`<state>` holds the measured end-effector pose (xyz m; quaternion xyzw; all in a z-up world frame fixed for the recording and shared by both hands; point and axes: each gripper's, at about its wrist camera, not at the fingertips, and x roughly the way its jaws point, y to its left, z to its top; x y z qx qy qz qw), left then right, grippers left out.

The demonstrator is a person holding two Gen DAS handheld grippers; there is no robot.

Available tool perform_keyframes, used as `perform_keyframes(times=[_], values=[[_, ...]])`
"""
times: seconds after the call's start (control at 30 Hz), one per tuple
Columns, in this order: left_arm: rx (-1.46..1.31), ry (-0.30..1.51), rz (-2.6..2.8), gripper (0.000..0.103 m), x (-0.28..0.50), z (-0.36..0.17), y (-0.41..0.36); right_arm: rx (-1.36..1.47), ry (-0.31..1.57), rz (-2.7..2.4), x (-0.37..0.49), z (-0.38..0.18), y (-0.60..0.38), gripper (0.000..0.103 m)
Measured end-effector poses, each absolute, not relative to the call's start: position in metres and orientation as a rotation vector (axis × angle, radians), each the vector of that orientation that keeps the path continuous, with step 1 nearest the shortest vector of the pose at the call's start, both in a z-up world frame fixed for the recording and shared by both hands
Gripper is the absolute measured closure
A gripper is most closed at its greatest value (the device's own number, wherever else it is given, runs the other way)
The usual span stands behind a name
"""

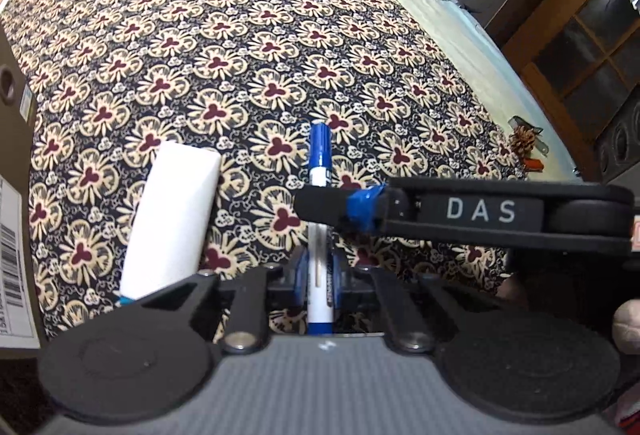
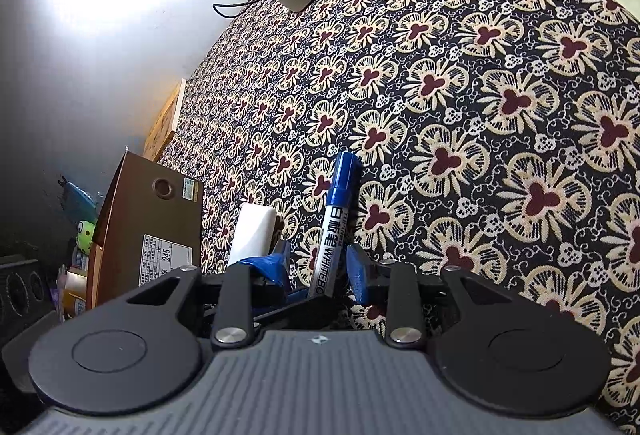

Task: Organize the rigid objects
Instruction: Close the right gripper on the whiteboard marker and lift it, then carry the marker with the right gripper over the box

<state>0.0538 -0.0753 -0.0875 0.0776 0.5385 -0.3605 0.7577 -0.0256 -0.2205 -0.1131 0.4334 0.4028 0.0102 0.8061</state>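
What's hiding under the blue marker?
Under the blue marker is the flowery cloth; a white tube lies beside it, apart. Both grippers cover the marker's lower end, so what lies beneath there cannot be seen.

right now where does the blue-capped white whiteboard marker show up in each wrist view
Left wrist: blue-capped white whiteboard marker bottom centre, clamped between the left gripper fingers, cap pointing up.
Right wrist: marker lower centre, between the right gripper fingers.
Shared landmark: white rectangular block just left of the marker.
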Motion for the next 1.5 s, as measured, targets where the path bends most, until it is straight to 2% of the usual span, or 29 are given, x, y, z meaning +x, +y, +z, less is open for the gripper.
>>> perform_keyframes(times=[0.17,0.43,0.77,1.13,1.5], values=[[0.121,1.164,-0.795,0.098,0.052,-0.077,-0.066,0.955,0.886,0.051,-0.028,-0.114,-0.220,0.090],[0.123,1.098,-0.803,0.098,0.031,-0.057,-0.055,0.922,0.843,0.108,-0.036,-0.097,-0.203,0.103],[0.056,1.000,-0.769,0.098,0.022,-0.022,-0.001,0.844,0.801,0.208,-0.021,-0.059,-0.148,0.103],[0.003,0.889,-0.727,0.097,0.038,0.021,0.094,0.738,0.739,0.317,0.018,-0.013,-0.062,0.103],[-0.009,0.893,-0.687,0.098,0.079,0.031,0.158,0.665,0.707,0.285,0.046,-0.009,-0.009,0.103]])
